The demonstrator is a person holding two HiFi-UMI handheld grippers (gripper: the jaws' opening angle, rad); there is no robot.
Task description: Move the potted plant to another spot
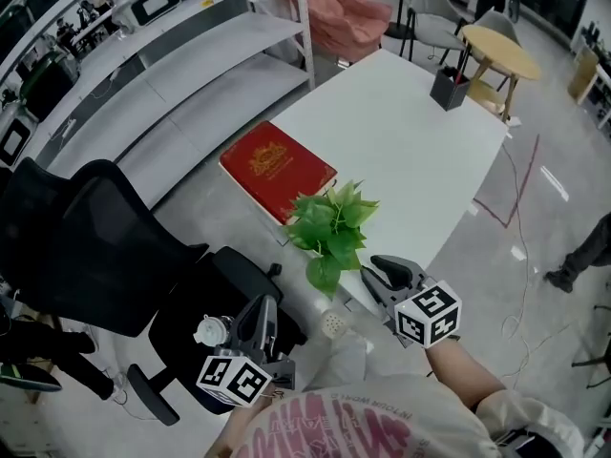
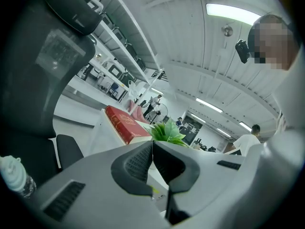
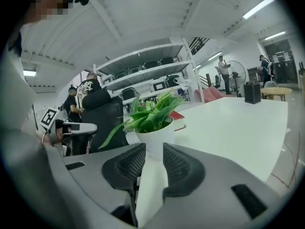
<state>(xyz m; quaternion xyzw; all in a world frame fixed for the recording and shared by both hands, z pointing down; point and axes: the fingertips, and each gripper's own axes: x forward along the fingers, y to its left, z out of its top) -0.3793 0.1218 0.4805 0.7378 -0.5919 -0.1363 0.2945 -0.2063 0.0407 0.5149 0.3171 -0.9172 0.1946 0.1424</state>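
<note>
**Green potted plant sits just past the right fingertips, ungripped**

Green potted plant (image 1: 332, 225) stands at the near corner of the white table (image 1: 401, 132), just beside the near end of a red book (image 1: 277, 170). A few of its leaves hang over the table edge.

We see the right gripper (image 1: 374, 266) pointed at the plant from the near side. Its fingers (image 3: 128, 163) are parted by a narrow gap with nothing between the pads. In the right gripper view the white pot (image 3: 155, 132) is upright, straight ahead of that gap and just beyond the fingertips. We can't tell whether the tips touch it.

We see the left gripper (image 1: 264, 303) lower down, over the seat of a black chair (image 1: 86, 246), apart from the plant. Its fingers (image 2: 136, 163) are pressed together at the tips and are empty. In the left gripper view the plant shows past the tips, beside the book.
</note>
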